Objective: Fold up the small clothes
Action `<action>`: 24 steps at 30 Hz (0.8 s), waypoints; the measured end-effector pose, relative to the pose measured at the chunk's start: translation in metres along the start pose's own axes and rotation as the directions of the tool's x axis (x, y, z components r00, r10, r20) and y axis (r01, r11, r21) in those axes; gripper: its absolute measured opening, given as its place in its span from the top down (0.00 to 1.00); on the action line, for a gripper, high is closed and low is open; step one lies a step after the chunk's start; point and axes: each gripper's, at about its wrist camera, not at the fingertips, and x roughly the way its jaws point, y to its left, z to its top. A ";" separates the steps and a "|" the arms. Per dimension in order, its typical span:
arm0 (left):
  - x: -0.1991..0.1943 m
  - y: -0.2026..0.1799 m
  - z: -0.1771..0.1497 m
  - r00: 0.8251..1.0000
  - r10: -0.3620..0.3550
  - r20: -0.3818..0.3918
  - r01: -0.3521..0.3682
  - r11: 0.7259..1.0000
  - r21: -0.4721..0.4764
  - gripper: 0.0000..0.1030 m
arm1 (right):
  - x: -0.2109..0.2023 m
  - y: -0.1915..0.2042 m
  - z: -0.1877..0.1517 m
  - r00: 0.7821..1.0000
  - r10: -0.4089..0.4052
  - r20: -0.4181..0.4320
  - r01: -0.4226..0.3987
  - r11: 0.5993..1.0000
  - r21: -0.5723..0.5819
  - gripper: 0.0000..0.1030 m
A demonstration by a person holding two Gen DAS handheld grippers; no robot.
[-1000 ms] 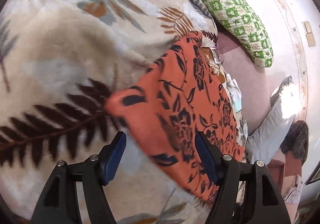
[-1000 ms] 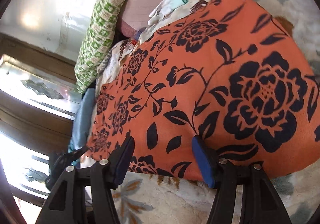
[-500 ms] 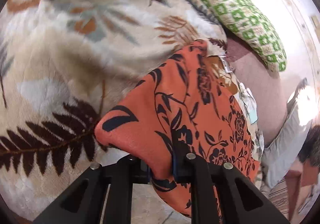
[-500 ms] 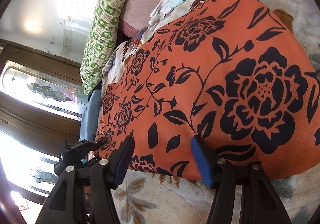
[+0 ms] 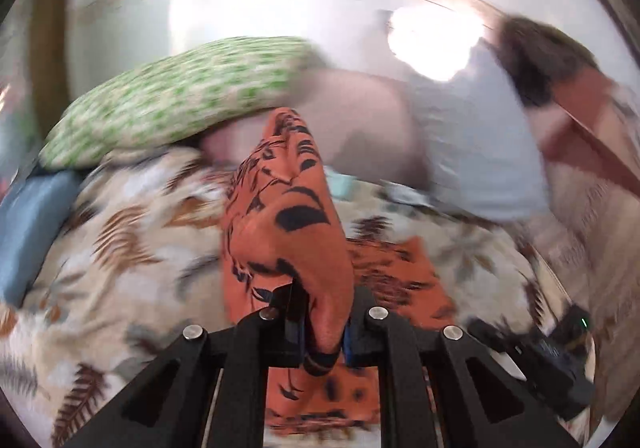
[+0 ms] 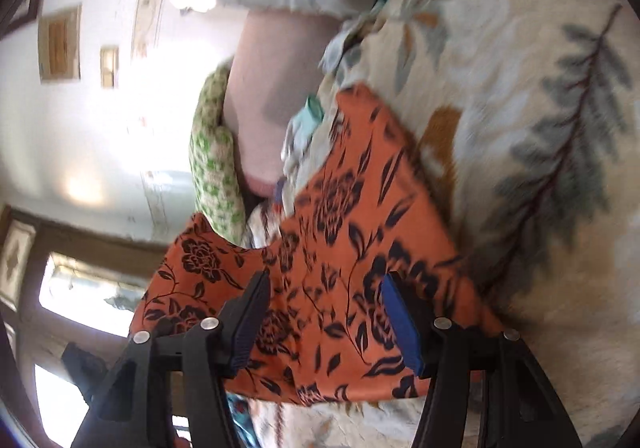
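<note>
An orange cloth with black flowers [image 5: 288, 232] lies on a leaf-print blanket [image 5: 132, 248]. My left gripper [image 5: 320, 332] is shut on a corner of the cloth and holds it lifted, so the cloth rises in a ridge in front of the camera. In the right wrist view the same cloth [image 6: 352, 248] spreads over the blanket [image 6: 540, 128] with its left side raised. My right gripper [image 6: 324, 320] is open, with its jaws either side of the cloth's near edge, low over it.
A green checked pillow [image 5: 172, 96] lies at the back, also in the right wrist view [image 6: 212, 160]. A grey pillow [image 5: 472, 144], a blue cushion [image 5: 28, 224] at left and a small pale green garment [image 6: 308, 120] lie around the cloth.
My left gripper has lifted the cloth corner up and swung toward the pillows; the view is blurred. My right gripper stays open and has shifted over the cloth's near edge.
</note>
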 end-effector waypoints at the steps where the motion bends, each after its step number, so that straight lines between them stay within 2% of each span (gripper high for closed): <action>1: 0.005 -0.020 -0.002 0.999 -0.034 -0.012 0.035 0.999 0.034 0.88 | -0.007 -0.005 0.004 1.000 0.017 0.022 -0.018 0.999 0.028 0.41; 4: 0.033 -0.079 -0.020 0.989 -0.128 -0.078 0.136 0.985 0.102 0.88 | -0.028 -0.018 0.016 0.994 0.063 0.084 -0.071 0.993 0.095 0.40; 6: 0.059 -0.103 -0.037 0.975 -0.176 -0.137 0.190 0.977 0.097 0.88 | -0.042 -0.028 0.025 0.989 0.082 0.126 -0.099 0.986 0.133 0.40; 8: 0.089 -0.109 -0.057 0.953 -0.201 -0.227 0.220 0.974 0.059 0.86 | -0.058 -0.043 0.034 0.979 0.095 0.180 -0.128 0.974 0.186 0.40; 10: 0.101 -0.105 -0.073 0.928 -0.249 -0.276 0.263 0.965 0.014 0.85 | -0.073 -0.059 0.041 0.971 0.093 0.221 -0.146 0.961 0.235 0.39; 11: 0.100 -0.099 -0.077 0.922 -0.268 -0.280 0.281 0.960 0.005 0.84 | -0.078 -0.064 0.044 0.971 0.082 0.226 -0.139 0.958 0.249 0.38; 12: 0.096 -0.096 -0.077 0.917 -0.287 -0.275 0.300 0.954 0.004 0.78 | -0.080 -0.069 0.047 0.972 0.073 0.223 -0.131 0.957 0.258 0.39; 14: 0.080 -0.087 -0.073 0.891 -0.366 -0.269 0.377 0.926 -0.011 0.68 | -0.079 -0.073 0.050 0.978 0.068 0.197 -0.119 0.958 0.262 0.39; 15: 0.070 -0.082 -0.071 0.874 -0.409 -0.263 0.419 0.908 -0.020 0.57 | -0.075 -0.072 0.051 0.981 0.064 0.181 -0.110 0.960 0.258 0.39; 17: 0.048 -0.074 -0.067 0.860 -0.448 -0.246 0.460 0.888 -0.011 0.41 | -0.067 -0.070 0.055 0.988 0.057 0.142 -0.093 0.963 0.254 0.39; 19: 0.025 -0.064 -0.064 0.864 -0.467 -0.186 0.480 0.877 0.027 0.38 | -0.059 -0.066 0.061 0.991 0.060 0.117 -0.087 0.966 0.242 0.32; 20: 0.018 -0.056 -0.063 0.876 -0.456 -0.159 0.468 0.883 0.046 0.35 | -0.055 -0.063 0.062 0.993 0.051 0.106 -0.075 0.971 0.227 0.30; 22: 0.015 -0.041 -0.060 0.908 -0.396 -0.138 0.408 0.910 0.077 0.34 | -0.041 -0.058 0.061 0.997 0.033 0.066 -0.045 0.981 0.191 0.29; 24: 0.027 -0.026 -0.062 0.940 -0.307 -0.151 0.323 0.942 0.096 0.34 | -0.026 -0.054 0.071 0.998 0.030 0.047 -0.038 0.985 0.168 0.29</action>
